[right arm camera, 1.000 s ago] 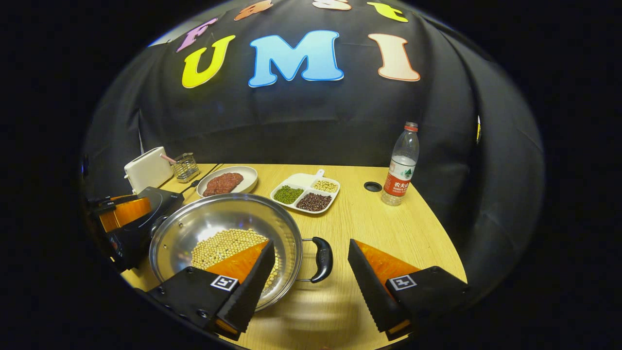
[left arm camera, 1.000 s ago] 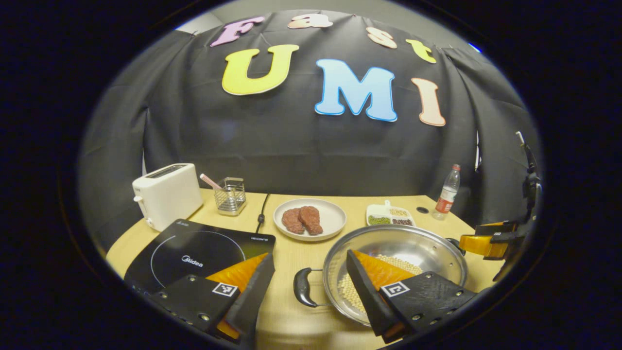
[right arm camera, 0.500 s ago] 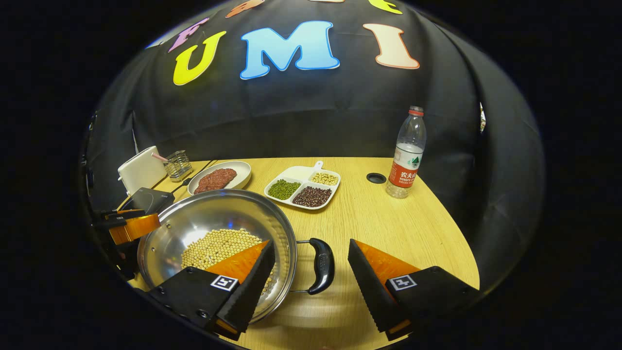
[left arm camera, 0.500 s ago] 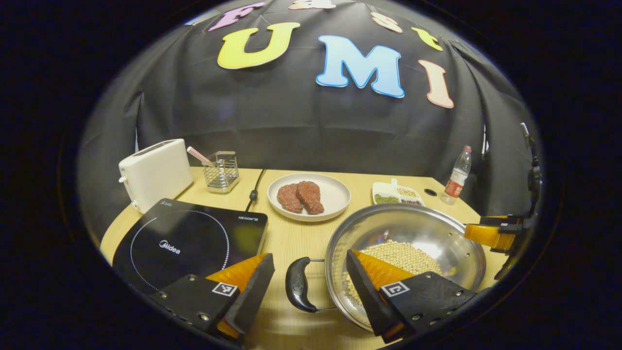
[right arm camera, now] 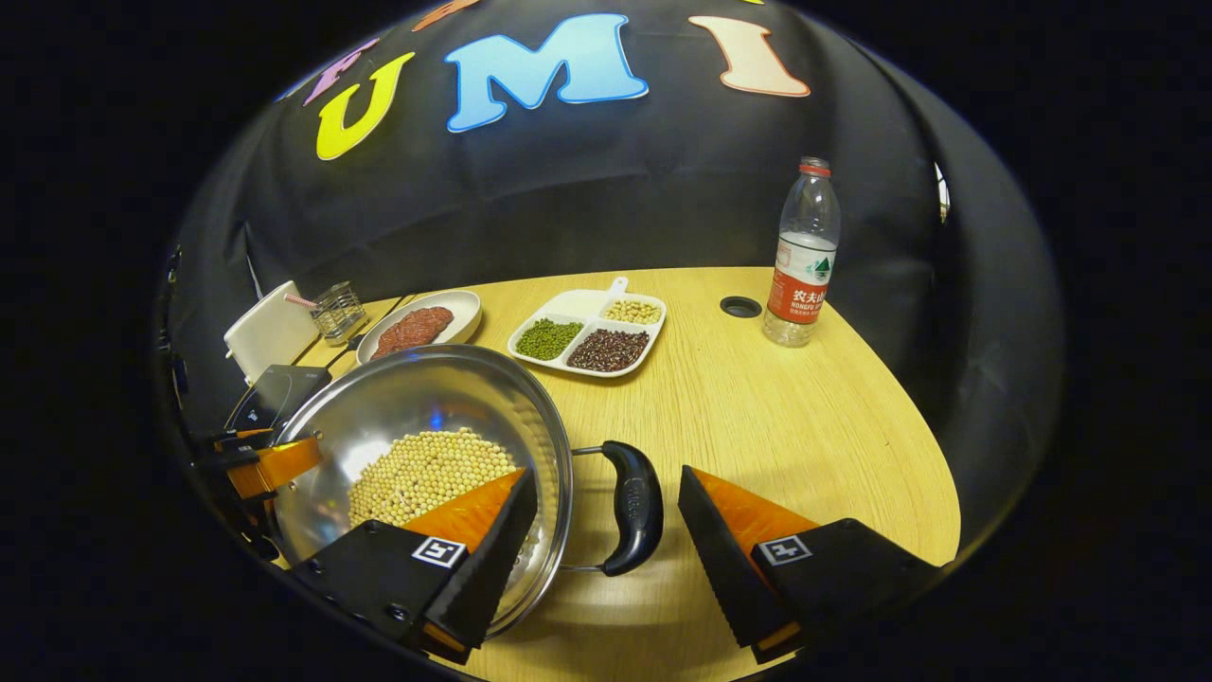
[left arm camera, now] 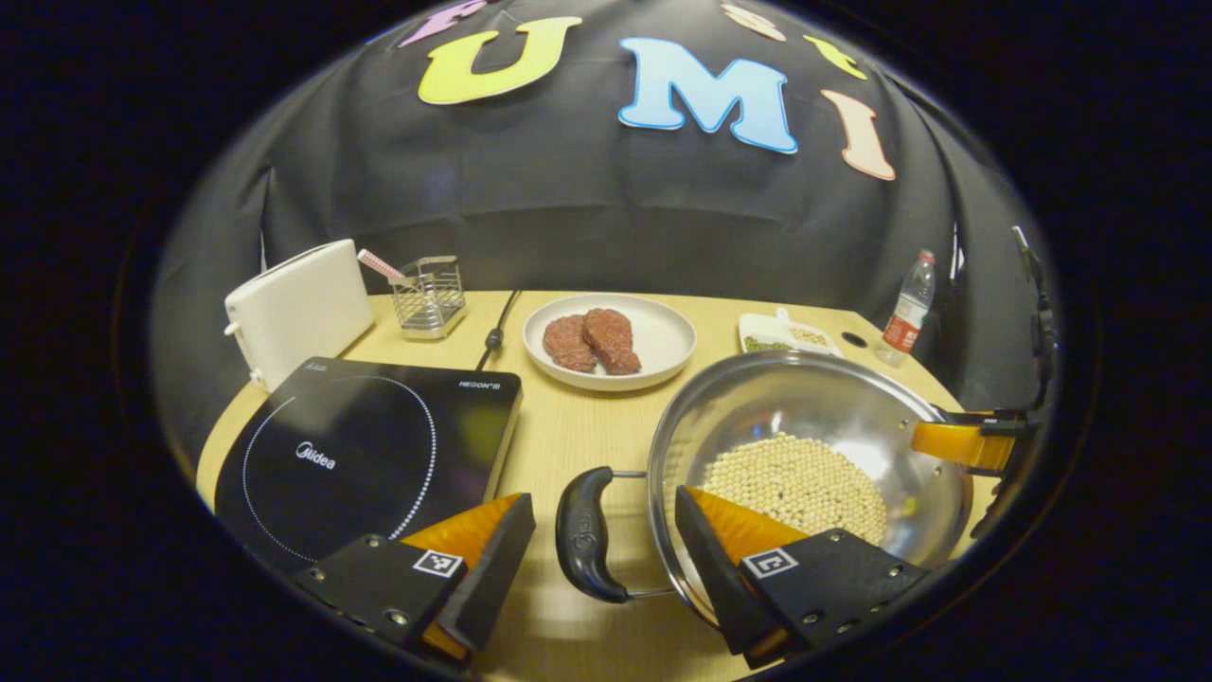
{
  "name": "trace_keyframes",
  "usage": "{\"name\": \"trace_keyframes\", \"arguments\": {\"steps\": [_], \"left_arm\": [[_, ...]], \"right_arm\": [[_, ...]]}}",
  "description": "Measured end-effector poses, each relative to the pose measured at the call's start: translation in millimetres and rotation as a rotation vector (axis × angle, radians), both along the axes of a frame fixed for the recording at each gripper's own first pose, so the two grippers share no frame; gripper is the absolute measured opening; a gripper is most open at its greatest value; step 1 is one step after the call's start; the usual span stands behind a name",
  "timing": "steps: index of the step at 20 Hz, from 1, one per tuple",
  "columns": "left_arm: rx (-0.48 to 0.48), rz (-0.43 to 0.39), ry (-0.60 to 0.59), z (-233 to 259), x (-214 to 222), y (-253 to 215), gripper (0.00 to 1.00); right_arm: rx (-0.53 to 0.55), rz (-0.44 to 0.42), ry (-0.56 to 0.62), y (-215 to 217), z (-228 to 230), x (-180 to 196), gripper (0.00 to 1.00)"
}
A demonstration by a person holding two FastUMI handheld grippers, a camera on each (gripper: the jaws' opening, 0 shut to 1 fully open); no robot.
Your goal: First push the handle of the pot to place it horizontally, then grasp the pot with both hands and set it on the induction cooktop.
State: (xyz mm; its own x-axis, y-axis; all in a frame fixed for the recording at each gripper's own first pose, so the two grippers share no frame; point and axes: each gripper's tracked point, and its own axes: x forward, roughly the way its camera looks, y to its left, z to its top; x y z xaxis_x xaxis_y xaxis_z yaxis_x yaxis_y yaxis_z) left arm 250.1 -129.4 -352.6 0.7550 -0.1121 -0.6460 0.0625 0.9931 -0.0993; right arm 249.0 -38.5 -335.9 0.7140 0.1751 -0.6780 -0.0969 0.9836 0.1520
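Both grippers straddle the pot's side handles, jaws open.
The pot (left arm camera: 805, 445) sits lower right in the left gripper view, beside the cooktop (left arm camera: 369, 445) — holding pale beans (left arm camera: 795, 478). The left gripper (left arm camera: 601, 559) and right gripper (right arm camera: 606, 559) each bracket a handle (left arm camera: 585, 535) ungripped. An uneven lift may tip the pot — spilling beans on the counter (right arm camera: 757, 417).

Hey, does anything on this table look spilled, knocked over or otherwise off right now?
Nothing stands out. The beans lie inside the pot, the bottle stands upright, and the meat sits on its plate.
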Motion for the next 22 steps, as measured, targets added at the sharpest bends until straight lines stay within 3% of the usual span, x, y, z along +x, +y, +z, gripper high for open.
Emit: {"name": "trace_keyframes", "arguments": {"steps": [3, 4, 5, 6, 10, 11, 13, 17, 19, 22], "left_arm": [[0.003, -0.017, 0.022, -4.4, -2.3, -3.1, 0.88], [-0.004, -0.024, 0.031, -4.9, -3.9, -6.6, 0.78], [-0.002, -0.027, 0.034, -3.4, -4.8, -9.4, 0.77], [0.008, -0.031, 0.036, -5.2, -4.6, -8.6, 0.69], [-0.001, 0.008, 0.041, -4.5, -1.3, -6.5, 0.63], [-0.005, 0.017, 0.047, -4.8, -1.2, -5.8, 0.61], [-0.006, 0.012, 0.054, -4.0, -1.2, -5.7, 0.58], [-0.015, 0.019, 0.061, -2.1, -0.1, -5.3, 0.56], [-0.019, 0.026, 0.059, 2.1, 0.9, -3.5, 0.53], [-0.027, 0.032, 0.036, 16.7, -0.1, 4.0, 0.56]], "right_arm": [[0.000, 0.000, 0.008, 1.8, -1.2, -1.2, 0.84], [-0.002, -0.003, 0.007, 0.7, -1.2, -1.0, 0.81], [-0.006, -0.008, 0.003, -0.6, -0.4, -0.3, 0.77], [-0.006, -0.011, 0.004, 0.3, 0.2, 0.1, 0.67], [-0.020, 0.000, 0.012, 1.9, -1.7, -2.1, 0.55], [-0.024, -0.001, 0.011, 1.6, -1.2, -2.6, 0.57], [-0.032, 0.005, 0.015, 2.7, -0.3, -2.6, 0.48], [-0.036, 0.001, 0.020, 3.2, 3.0, -2.1, 0.51], [-0.039, 0.008, 0.026, 3.2, 8.3, -2.6, 0.48], [-0.039, 0.011, 0.004, 6.4, 26.6, -2.8, 0.48]]}}
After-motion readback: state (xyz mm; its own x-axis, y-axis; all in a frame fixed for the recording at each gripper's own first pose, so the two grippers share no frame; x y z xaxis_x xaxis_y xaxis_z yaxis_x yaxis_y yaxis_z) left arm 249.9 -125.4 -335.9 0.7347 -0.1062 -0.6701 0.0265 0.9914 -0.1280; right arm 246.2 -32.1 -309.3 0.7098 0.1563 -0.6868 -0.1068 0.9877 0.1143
